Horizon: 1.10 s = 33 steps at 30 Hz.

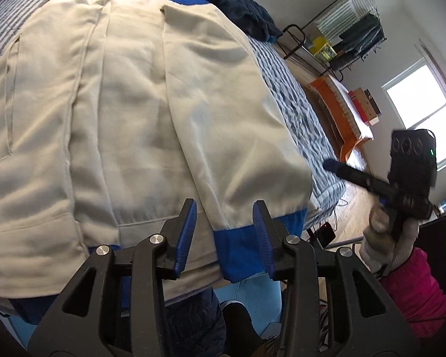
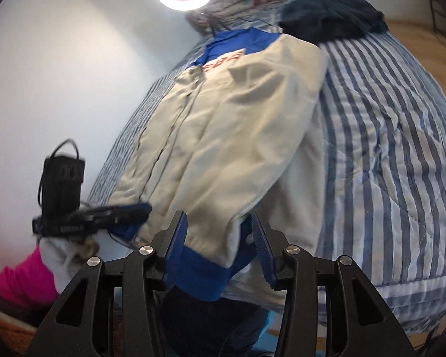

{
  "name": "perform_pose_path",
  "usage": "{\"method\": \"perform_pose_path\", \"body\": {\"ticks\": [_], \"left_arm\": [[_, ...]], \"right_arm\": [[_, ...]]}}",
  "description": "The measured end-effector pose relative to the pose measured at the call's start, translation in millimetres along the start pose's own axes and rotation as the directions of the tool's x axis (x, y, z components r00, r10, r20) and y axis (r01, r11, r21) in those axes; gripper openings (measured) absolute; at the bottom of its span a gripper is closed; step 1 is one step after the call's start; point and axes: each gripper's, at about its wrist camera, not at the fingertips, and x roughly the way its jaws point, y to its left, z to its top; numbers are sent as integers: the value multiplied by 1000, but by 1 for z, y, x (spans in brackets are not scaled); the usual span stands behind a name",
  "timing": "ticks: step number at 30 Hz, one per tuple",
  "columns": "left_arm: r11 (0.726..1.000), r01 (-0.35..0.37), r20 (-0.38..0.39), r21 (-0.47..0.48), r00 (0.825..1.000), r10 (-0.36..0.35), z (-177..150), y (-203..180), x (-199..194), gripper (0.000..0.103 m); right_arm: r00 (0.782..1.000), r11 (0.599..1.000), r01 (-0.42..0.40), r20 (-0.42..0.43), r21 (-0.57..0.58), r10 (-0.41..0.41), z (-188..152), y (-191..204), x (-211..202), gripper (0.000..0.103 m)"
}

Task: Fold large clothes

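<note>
A cream jacket (image 1: pixel 133 104) with blue trim and red letters lies spread on a striped bed, both sleeves folded inward over its body. It also shows in the right wrist view (image 2: pixel 238 125). My left gripper (image 1: pixel 224 208) is open, its blue pads on either side of a sleeve's blue cuff (image 1: pixel 240 250) at the near bed edge. My right gripper (image 2: pixel 218 220) is open around the same blue cuff (image 2: pixel 199 270). The right gripper also appears off the bed's right side in the left wrist view (image 1: pixel 330 165); the left gripper appears at the left in the right wrist view (image 2: pixel 145 208).
The blue-and-white striped quilt (image 2: pixel 386 148) covers the bed. A dark blue garment (image 1: pixel 243 12) lies bunched near the head of the bed. A clothes rack (image 1: pixel 351 23) and orange-edged boxes (image 1: pixel 342 113) stand on the wood floor to the right.
</note>
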Motion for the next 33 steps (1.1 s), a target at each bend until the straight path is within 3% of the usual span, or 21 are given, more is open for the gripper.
{"method": "perform_pose_path", "body": {"ticks": [7, 12, 16, 18, 22, 23, 24, 25, 28, 29, 33], "left_arm": [[999, -40, -17, 24, 999, 40, -5, -5, 12, 39], [998, -51, -37, 27, 998, 52, -10, 1, 18, 39], [999, -36, -43, 36, 998, 38, -11, 3, 19, 39], [999, -24, -50, 40, 998, 26, -8, 1, 23, 29], [999, -16, -68, 47, 998, 19, -7, -1, 31, 20], [999, -17, -68, 51, 997, 21, -7, -3, 32, 19], [998, -16, -65, 53, 998, 20, -7, -4, 31, 17], [999, -9, -62, 53, 998, 12, -6, -6, 30, 17], [998, 10, -57, 64, 998, -6, -6, -12, 29, 17], [997, 0, -56, 75, 998, 4, -6, -14, 30, 17], [995, -34, -67, 97, 997, 41, -11, -16, 30, 17]], "right_arm": [[998, 985, -54, 36, 161, 49, 39, -44, 20, 44], [996, 980, -63, -47, 187, 73, 46, -53, 49, 44], [984, 983, -104, -128, 153, 124, 36, -36, 64, 44], [979, 988, -102, -162, 118, 120, 28, -30, 65, 44], [959, 985, -136, -236, 106, 157, 10, -19, 73, 44], [951, 977, -174, -237, 126, 200, 6, -18, 71, 40], [933, 954, -250, -225, 164, 283, 4, -16, 69, 25], [915, 929, -314, -200, 193, 351, 5, -14, 67, 19], [873, 865, -442, -105, 238, 476, 11, -13, 53, 16], [872, 860, -448, -90, 245, 481, 13, -16, 49, 16], [934, 941, -268, -182, 207, 306, 12, -27, 52, 16]]}}
